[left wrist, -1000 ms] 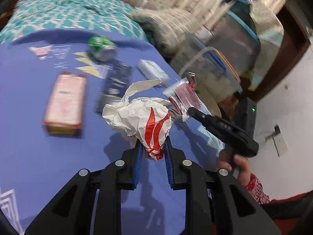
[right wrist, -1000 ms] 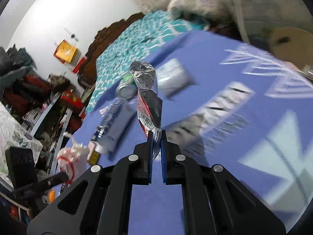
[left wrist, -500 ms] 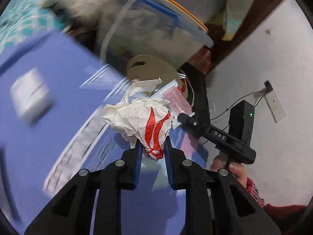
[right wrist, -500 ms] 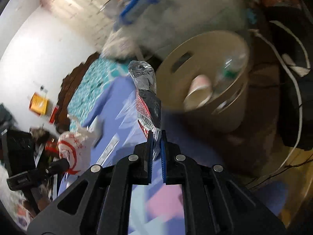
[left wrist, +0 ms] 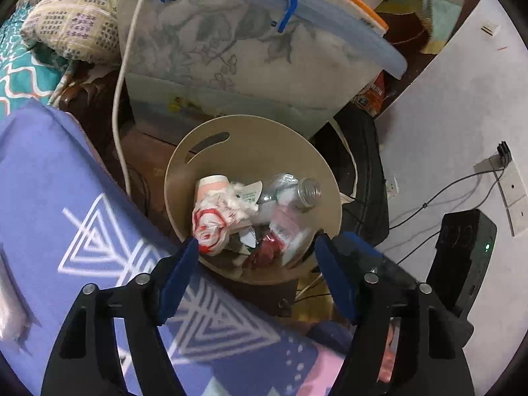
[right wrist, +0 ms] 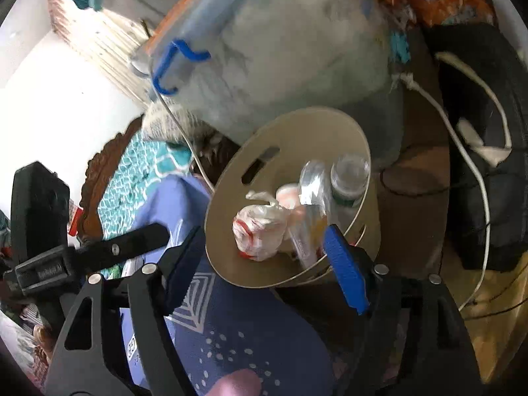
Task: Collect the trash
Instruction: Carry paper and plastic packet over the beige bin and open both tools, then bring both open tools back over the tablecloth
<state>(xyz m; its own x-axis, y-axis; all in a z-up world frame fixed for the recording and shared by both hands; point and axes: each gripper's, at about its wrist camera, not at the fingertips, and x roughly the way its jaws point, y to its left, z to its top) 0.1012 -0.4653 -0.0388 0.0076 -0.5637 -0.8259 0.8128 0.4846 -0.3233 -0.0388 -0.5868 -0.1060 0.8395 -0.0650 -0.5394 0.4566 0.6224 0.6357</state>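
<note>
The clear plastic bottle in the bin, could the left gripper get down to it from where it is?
Probably yes: the left gripper, jaws opening and empty, hangs over the bin, and the bottle lies uncovered on top.

Home bedroom: bed w/ teal bedspread [left wrist: 13,76], pillow [left wrist: 72,19], storage tub [left wrist: 247,52].

A round beige bin [left wrist: 211,151] with a slot handle cut in its wall sits at the centre of the left wrist view, open side up. Inside lie a crumpled white wrapper with red stripes [left wrist: 214,217] at the lower left, a clear plastic bottle [left wrist: 293,193] on its side at the right, a pale pink cup [left wrist: 211,184] and a red-and-clear packet [left wrist: 283,231] low down. In the right wrist view the same wrapper [right wrist: 259,231] lies mid-frame in the bin [right wrist: 231,198].
</note>
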